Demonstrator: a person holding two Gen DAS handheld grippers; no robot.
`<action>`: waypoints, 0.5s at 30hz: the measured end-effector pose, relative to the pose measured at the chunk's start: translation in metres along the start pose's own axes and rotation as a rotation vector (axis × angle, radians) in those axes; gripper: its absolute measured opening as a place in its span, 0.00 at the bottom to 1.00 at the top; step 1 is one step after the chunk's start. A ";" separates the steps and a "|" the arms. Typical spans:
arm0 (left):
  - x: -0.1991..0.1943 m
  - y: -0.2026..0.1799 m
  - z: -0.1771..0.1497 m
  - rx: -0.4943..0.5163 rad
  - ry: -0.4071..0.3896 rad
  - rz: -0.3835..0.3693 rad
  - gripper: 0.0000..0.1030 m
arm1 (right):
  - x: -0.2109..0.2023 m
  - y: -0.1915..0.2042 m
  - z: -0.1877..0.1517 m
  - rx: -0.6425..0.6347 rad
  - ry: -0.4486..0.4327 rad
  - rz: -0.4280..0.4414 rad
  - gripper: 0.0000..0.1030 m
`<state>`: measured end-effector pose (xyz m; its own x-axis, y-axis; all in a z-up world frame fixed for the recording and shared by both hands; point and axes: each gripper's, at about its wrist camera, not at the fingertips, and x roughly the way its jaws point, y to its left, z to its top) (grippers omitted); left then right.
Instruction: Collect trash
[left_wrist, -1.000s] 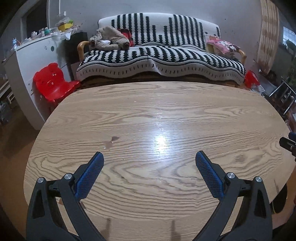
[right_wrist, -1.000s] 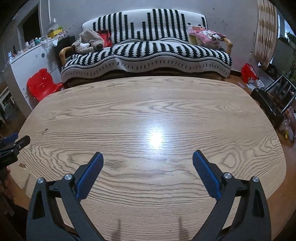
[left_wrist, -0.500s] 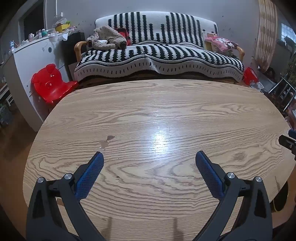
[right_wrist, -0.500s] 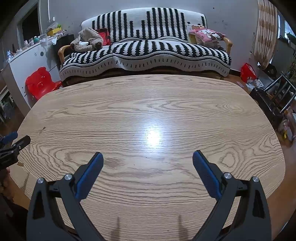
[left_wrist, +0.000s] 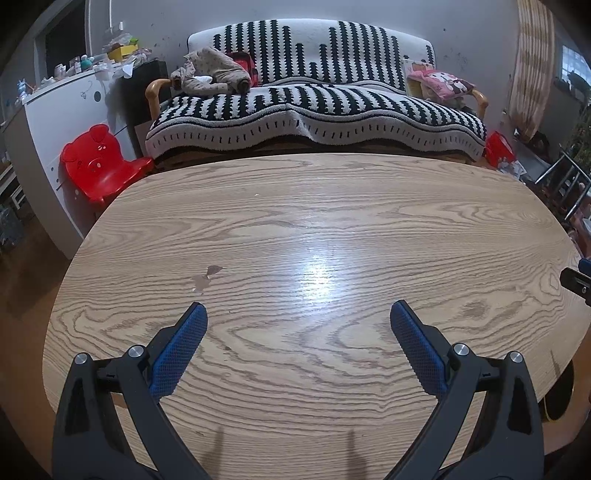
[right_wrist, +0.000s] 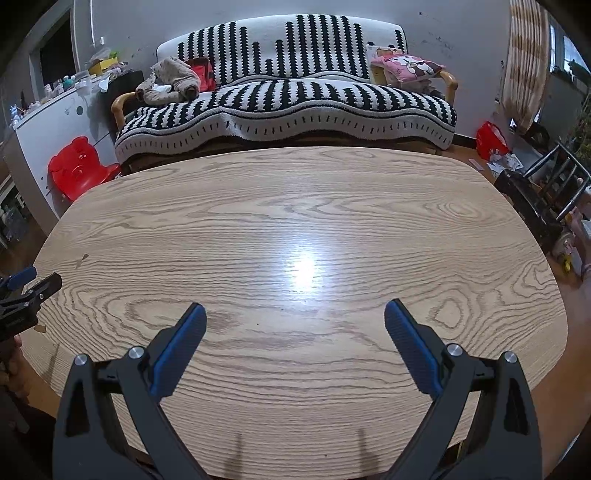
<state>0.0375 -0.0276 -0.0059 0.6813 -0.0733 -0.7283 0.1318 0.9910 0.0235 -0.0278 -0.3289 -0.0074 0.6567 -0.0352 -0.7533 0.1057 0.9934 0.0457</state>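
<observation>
Over on the far left stands a white cabinet (left_wrist: 55, 122) with clutter on top, and tucked against it a red bear-shaped child's chair (left_wrist: 99, 162). Moving in, the wooden table (left_wrist: 332, 221) fills the view, and it's nearly bare. The one candidate for trash is a small brownish scrap (left_wrist: 207, 275) lying flat on the left part of the tabletop; it could be a chip in the veneer, hard to say which.

Here's the left gripper (left_wrist: 298, 314), jaws spread wide, nothing between the blue pads, hovering over the near edge. That scrap sits just ahead of its left fingertip, slightly outside the gap, so the gripper would need to go forward and a touch left. The scrap looks thin and runs roughly diagonally, near-left to far-right.

Across to the right gripper (right_wrist: 295, 314), also wide open and empty. From its camera the same scrap (right_wrist: 82, 259) shows far off to the left, beyond the left gripper's tip at the frame edge. So the left hand is clearly the nearer one, my call for the pick.

Behind the table, a black-and-white striped sofa (left_wrist: 314, 107) with a stuffed toy (left_wrist: 210, 72) at one end, a pink cushion (left_wrist: 439, 83) at the other. Far right, a red bag (right_wrist: 489, 140) with papers on the floor, possibly more trash.
</observation>
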 end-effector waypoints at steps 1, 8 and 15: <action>0.000 0.000 0.000 0.000 0.001 0.001 0.93 | 0.000 0.000 0.000 0.000 -0.001 0.000 0.91; 0.000 -0.001 -0.001 -0.003 0.000 -0.001 0.93 | 0.000 0.000 -0.001 -0.001 0.000 -0.001 0.91; 0.001 -0.002 -0.002 0.001 0.003 -0.005 0.93 | -0.001 0.000 -0.002 -0.005 0.003 0.000 0.91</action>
<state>0.0370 -0.0295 -0.0080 0.6787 -0.0779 -0.7303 0.1357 0.9905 0.0205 -0.0297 -0.3287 -0.0077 0.6541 -0.0351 -0.7556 0.1022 0.9939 0.0423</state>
